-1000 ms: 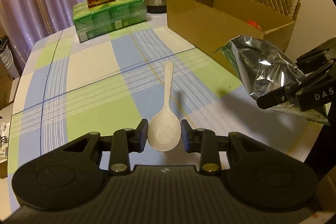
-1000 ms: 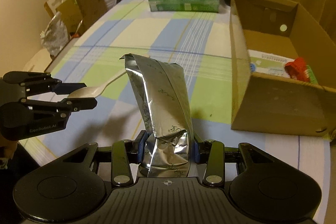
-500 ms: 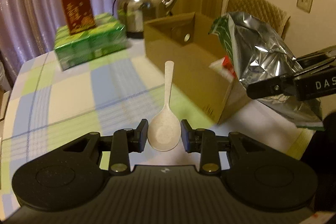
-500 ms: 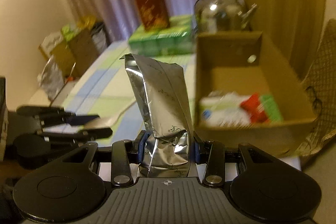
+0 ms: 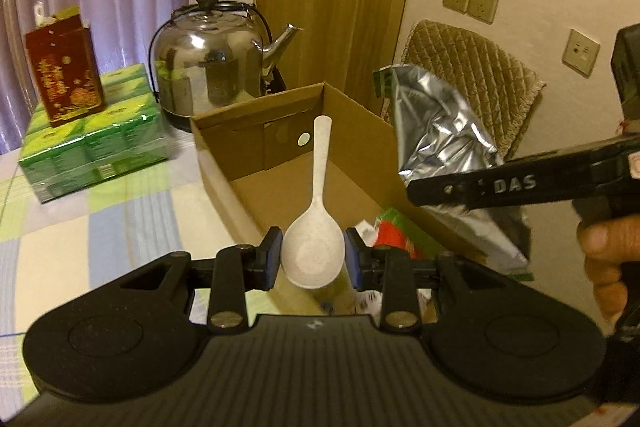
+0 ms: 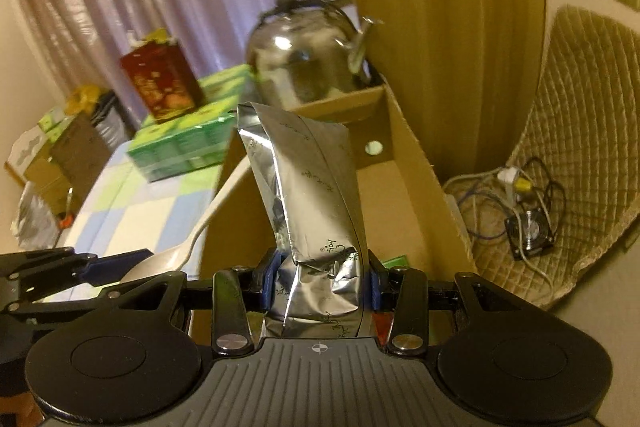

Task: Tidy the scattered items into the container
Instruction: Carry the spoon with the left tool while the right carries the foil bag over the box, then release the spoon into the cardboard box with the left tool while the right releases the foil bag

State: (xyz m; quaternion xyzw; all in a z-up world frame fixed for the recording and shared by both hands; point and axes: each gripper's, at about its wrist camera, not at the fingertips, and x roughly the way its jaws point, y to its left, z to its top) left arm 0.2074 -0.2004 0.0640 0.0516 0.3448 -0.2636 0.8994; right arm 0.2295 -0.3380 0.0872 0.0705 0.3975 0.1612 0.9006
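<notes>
Both grippers now up off table and over box; a second ago spoon and foil bag hung short of it. Drop looks next. Left gripper: jaws narrow, pinching spoon bowl, handle pointing over box interior. Right gripper: jaws clamped on crumpled foil bag base, bag upright above box. Red-green packets already inside.

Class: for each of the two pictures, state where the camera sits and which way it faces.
Left wrist: on the left gripper, facing along the spoon into the box; a hand shows.
Right wrist: on the right gripper, facing past the foil bag over the box.
Shared: kettle, box, spoon, bag, and each other's gripper.
</notes>
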